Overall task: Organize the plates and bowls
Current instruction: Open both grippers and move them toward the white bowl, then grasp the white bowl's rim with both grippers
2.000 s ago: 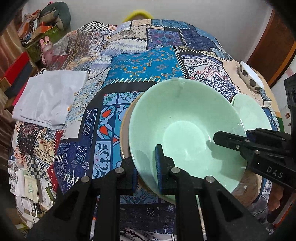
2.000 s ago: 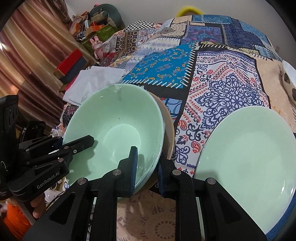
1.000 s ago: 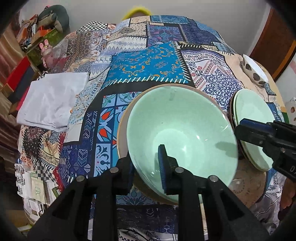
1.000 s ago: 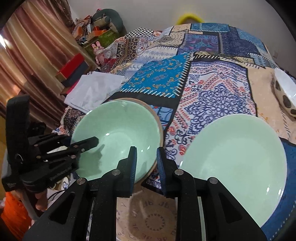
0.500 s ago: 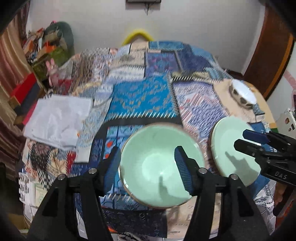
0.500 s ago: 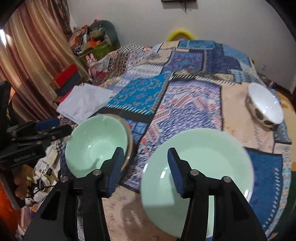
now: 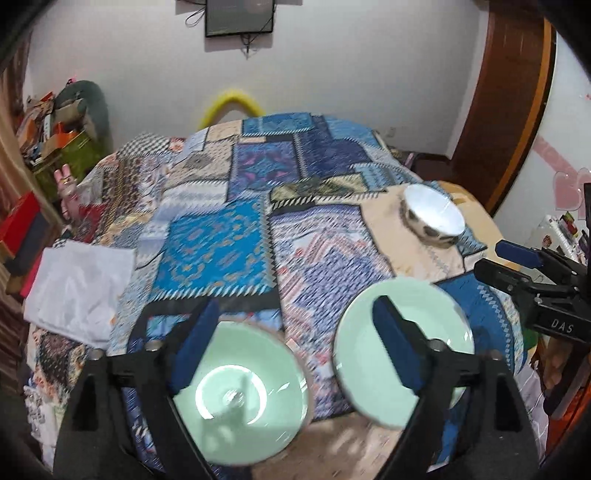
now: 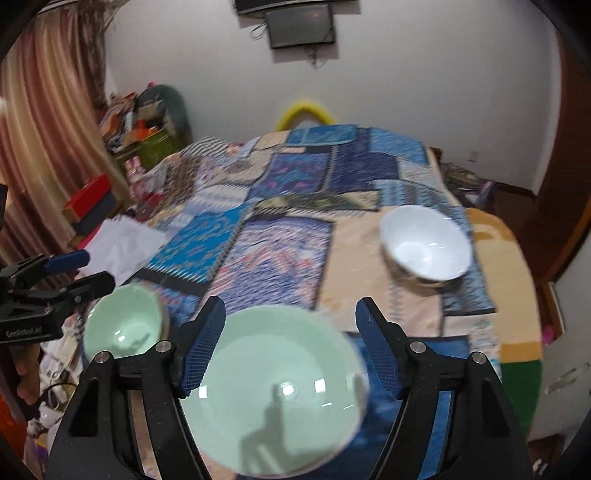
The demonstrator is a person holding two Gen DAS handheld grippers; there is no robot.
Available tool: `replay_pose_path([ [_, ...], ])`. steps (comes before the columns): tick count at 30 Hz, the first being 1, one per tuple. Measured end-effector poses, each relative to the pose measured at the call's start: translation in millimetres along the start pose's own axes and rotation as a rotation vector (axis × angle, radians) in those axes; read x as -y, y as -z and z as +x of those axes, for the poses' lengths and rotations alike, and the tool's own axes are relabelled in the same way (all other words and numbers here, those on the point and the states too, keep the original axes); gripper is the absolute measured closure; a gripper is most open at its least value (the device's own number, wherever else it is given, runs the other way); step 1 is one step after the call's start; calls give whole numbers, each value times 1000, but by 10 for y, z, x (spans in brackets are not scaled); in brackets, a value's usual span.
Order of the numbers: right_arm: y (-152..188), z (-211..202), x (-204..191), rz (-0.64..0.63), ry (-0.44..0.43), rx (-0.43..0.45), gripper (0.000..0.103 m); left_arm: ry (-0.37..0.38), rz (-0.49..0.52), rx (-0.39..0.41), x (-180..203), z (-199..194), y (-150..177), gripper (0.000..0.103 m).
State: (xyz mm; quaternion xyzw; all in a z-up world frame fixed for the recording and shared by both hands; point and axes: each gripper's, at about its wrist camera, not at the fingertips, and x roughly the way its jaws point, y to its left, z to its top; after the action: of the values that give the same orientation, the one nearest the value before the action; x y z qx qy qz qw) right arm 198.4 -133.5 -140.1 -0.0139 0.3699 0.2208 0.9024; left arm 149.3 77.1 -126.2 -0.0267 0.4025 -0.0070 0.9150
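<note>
**Three pieces of crockery on the quilt, both grippers let go**

Three dishes lie on the patchwork quilt [image 7: 221,236] that covers the bed. Two are pale green and one is white.

The green bowl [image 7: 240,398] sits at the near left corner of the quilt. A brownish rim shows around its edge, but the blur makes it impossible to say for certain whether a second dish lies under it. The green plate [image 7: 402,347] lies just to the right of the bowl, apart from it, with a strip of quilt between them. The white bowl [image 8: 424,245], spotted dark on its outside, stands further back on the right, well apart from both green pieces, on a peach patch of the quilt.

There are two grippers. The left gripper [image 7: 291,350] is released: its jaws have just been opening and now stand wide, with nothing between them. Seen from its own camera, the left finger overlaps the green bowl and the right finger overlaps the plate, yet neither pad presses on anything. The right gripper [image 8: 290,343] is also released, its jaws having just been opening too; the green plate shows in the gap beneath them, not gripped. Each gripper appears at the edge of the other's view, held above the bed.

One sheet of white cloth [image 7: 79,291] lies at the left edge of the quilt. One dark screen [image 7: 239,16] hangs on the wall beyond.
</note>
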Motion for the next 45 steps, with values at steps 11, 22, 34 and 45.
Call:
replay_pose_path([
  [11, -125, 317, 933, 142, 161, 9, 32, 52, 62, -19, 485, 559, -389, 12],
  [22, -113, 961, 1599, 277, 204, -84, 60, 43, 94, -91, 690, 1194, -631, 12],
  [34, -102, 1295, 1818, 308, 154, -150, 82, 35, 110, -149, 814, 1639, -742, 12],
  [45, -58, 1193, 1532, 214, 0, -172, 84, 68, 61, -179, 968, 1892, -812, 12],
])
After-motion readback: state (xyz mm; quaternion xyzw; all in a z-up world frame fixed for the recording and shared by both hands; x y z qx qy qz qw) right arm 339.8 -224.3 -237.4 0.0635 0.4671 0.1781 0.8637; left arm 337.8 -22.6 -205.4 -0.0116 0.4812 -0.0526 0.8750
